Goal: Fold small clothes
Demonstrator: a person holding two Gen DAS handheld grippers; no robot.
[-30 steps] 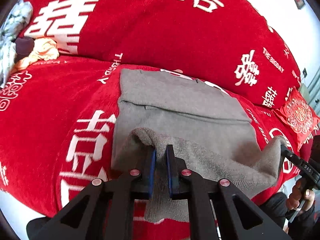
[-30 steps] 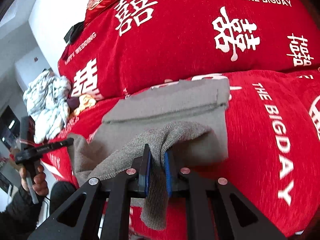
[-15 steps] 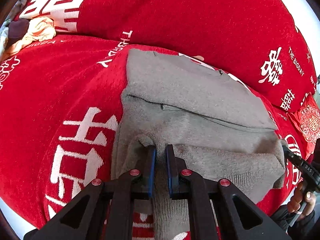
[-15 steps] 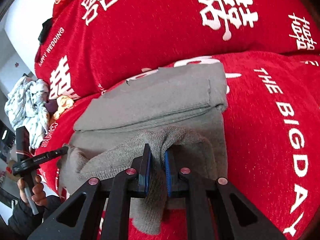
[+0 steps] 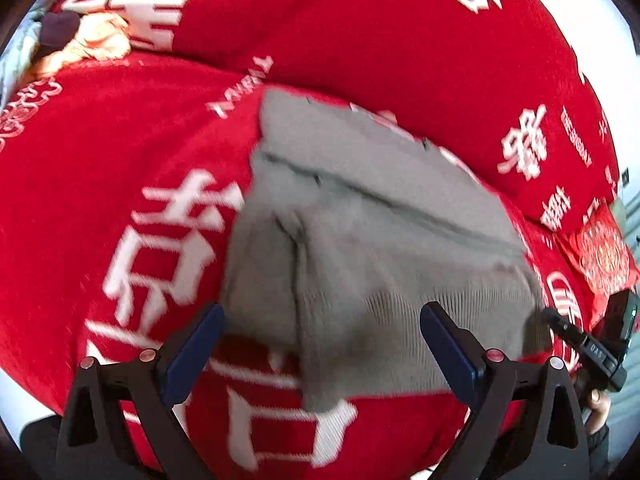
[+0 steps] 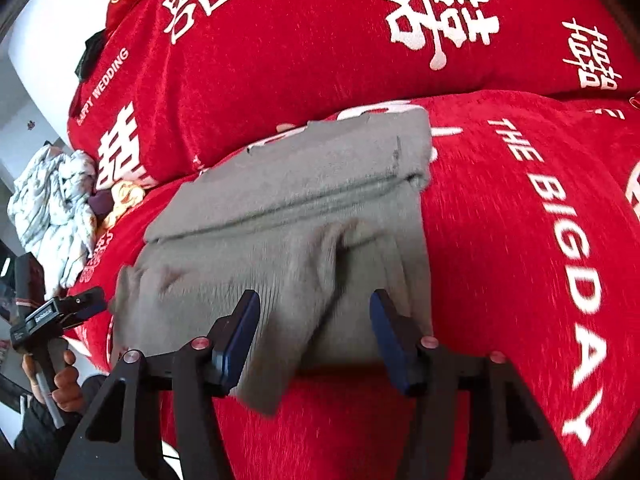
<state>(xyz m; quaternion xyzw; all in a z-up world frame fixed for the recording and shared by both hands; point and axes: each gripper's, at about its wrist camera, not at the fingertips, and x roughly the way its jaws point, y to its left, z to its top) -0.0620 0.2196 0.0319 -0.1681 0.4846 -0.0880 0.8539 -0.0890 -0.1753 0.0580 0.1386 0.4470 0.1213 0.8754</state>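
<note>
Plain grey garment (image 5: 360, 240) on a red cover (image 5: 100, 160) printed with white characters.

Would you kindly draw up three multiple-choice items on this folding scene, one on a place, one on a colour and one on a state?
1. Where does the grey garment lie?
A. On the red blanket
B. On a wooden floor
C. In a basket

2. What colour are the gripper pads?
A. Yellow
B. Blue
C. White

3. How do the left gripper and the right gripper stand?
A. Both clamped on the cloth
B. Only the left open
C. Both open, cloth released

Answers:
1 A: the garment rests on red fabric printed with white characters.
2 B: the pads on each finger are dark blue.
3 C: both pairs of jaws have just been opening and stand apart, the pads off the cloth lying between them.
</note>
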